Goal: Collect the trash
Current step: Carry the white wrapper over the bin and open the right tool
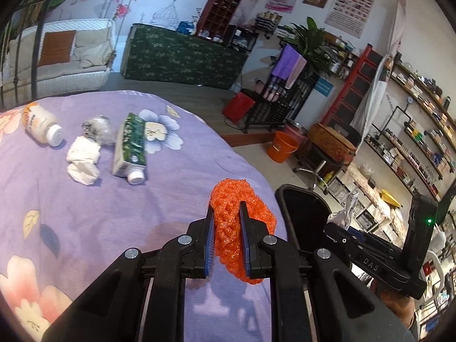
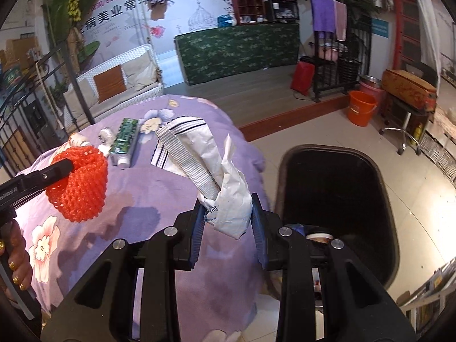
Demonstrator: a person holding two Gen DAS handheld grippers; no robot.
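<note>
A: The orange foam net (image 1: 242, 233) is seen pinched between the fingers of the left gripper (image 1: 227, 213), held up off the purple floral cloth (image 1: 114, 228) that covers the table.

B: And in the right wrist view a crumpled white paper wrapper (image 2: 228, 199) is clamped by the right gripper (image 2: 228, 209), its striped end sticking up toward eleven o'clock. The jaws are closed on it, no question.

A: The black trash bin (image 2: 342, 193) is spotted at three o'clock of the right gripper, standing on the tiled floor just beside the table edge. In the left wrist view its rim is found at about two o'clock of the net.

B: More trash is left on the cloth. A green and white toothpaste tube (image 1: 129, 148) is laid at ten o'clock of the left gripper, cap toward the camera.

A: Just to the tube's left, crumpled white tissue (image 1: 82, 161) is seen, with a wad of clear plastic (image 1: 99, 129) behind it.

B: Farther out at nine o'clock of the tube, a small white bottle (image 1: 42, 125) is lying on its side.

A: An orange bucket (image 2: 362, 108) is noted on the floor beyond the bin, at twelve o'clock of it.
</note>
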